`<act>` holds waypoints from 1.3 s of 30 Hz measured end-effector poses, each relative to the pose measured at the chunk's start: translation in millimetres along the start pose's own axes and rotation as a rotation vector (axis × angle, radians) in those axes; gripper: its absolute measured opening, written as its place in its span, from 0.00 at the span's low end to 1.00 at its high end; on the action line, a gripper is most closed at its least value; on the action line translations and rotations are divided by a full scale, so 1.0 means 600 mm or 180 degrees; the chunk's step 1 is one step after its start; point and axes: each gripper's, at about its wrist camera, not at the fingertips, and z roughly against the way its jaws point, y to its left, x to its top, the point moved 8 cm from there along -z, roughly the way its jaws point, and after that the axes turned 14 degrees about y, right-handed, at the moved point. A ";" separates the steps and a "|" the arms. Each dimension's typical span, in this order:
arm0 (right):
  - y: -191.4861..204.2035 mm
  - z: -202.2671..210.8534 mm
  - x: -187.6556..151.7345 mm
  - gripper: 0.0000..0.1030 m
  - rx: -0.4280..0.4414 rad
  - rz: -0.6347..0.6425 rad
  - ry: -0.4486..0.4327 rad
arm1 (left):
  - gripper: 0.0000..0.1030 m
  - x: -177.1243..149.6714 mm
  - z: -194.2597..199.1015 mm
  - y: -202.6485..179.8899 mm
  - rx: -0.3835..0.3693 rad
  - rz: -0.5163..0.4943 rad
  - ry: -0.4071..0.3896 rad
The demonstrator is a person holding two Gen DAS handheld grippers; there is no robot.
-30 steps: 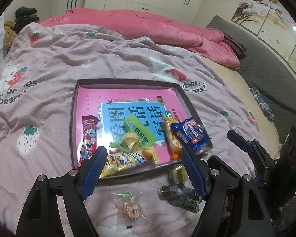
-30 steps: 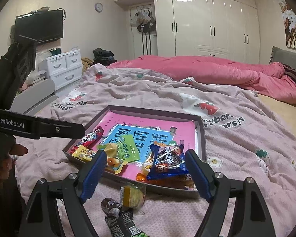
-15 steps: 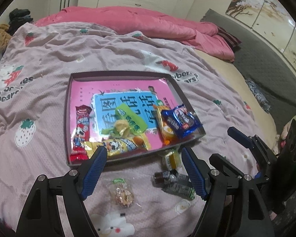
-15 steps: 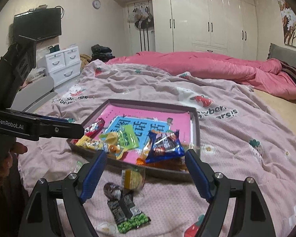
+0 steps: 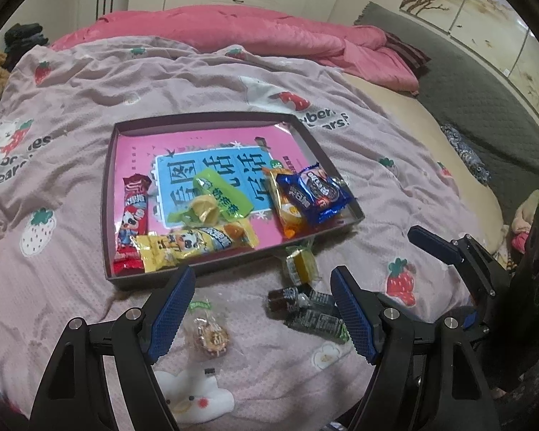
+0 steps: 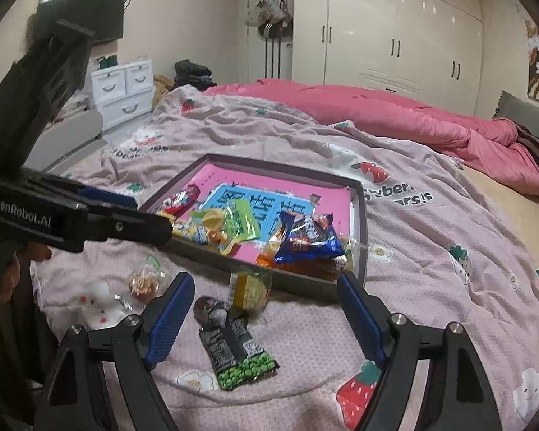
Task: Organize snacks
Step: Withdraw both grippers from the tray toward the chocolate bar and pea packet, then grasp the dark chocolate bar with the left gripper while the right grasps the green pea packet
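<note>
A shallow rectangular dark-brown cardboard tray (image 5: 316,151) lies on the bed, on a crumpled pale-pink quilt printed with strawberries and bears (image 5: 72,107). A glossy pink book cover with a blue panel of characters (image 5: 204,168) lines the tray floor.

Inside the tray lie several crinkly foil and plastic wrappers: a long red stick-shaped snack packet (image 5: 133,215) along the left wall, a yellow cartoon-printed packet (image 5: 194,244) across the near edge, a translucent lime-green sachet (image 5: 222,194) over the middle with a small twisted yellow sweet (image 5: 204,210) on it, an orange packet (image 5: 287,208), and a shiny blue pillow-shaped biscuit wrapper (image 5: 316,194) in the right near corner, overlapping the orange one.

Outside the tray, on the quilt just in front of its near wall, are a clear-wrapped yellow cube sweet (image 5: 300,264), a flat black sachet with green peas printed at one end (image 6: 237,355), a small dark round-ended wrapped sweet (image 6: 208,310) touching it, and a clear bag holding a round brown biscuit (image 5: 208,334).

The left tool (image 5: 260,314), with black arms and ribbed blue rubber pads, hovers wide open above the loose items and holds nothing. The right tool (image 6: 266,318), of the same build, is likewise spread wide and empty, with the yellow cube and black sachet framed between its fingers.
</note>
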 end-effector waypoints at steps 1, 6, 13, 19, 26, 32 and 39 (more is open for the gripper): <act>0.003 -0.001 -0.002 0.79 -0.0007 0.0026 0.0009 | 0.77 -0.002 -0.001 -0.001 0.0003 -0.0008 0.0009; 0.013 -0.002 -0.009 0.79 -0.0032 0.0108 0.0047 | 0.77 -0.008 -0.007 -0.006 0.0027 -0.0045 0.0061; 0.009 -0.002 -0.015 0.79 -0.0023 0.0088 0.0061 | 0.77 -0.016 -0.012 -0.019 0.0070 -0.0116 0.0108; 0.007 -0.009 -0.027 0.79 0.0044 0.0102 0.0161 | 0.77 -0.023 -0.027 -0.025 0.0078 -0.0141 0.0204; 0.017 -0.037 -0.044 0.81 0.0125 0.0176 0.0389 | 0.77 -0.034 -0.056 -0.028 0.0082 -0.0145 0.0375; 0.027 -0.068 -0.057 0.81 0.0152 0.0291 0.0590 | 0.77 -0.043 -0.081 -0.025 0.0090 -0.0136 0.0509; 0.031 -0.101 -0.068 0.81 0.0134 0.0413 0.0767 | 0.77 -0.048 -0.110 -0.027 0.0098 -0.0160 0.0635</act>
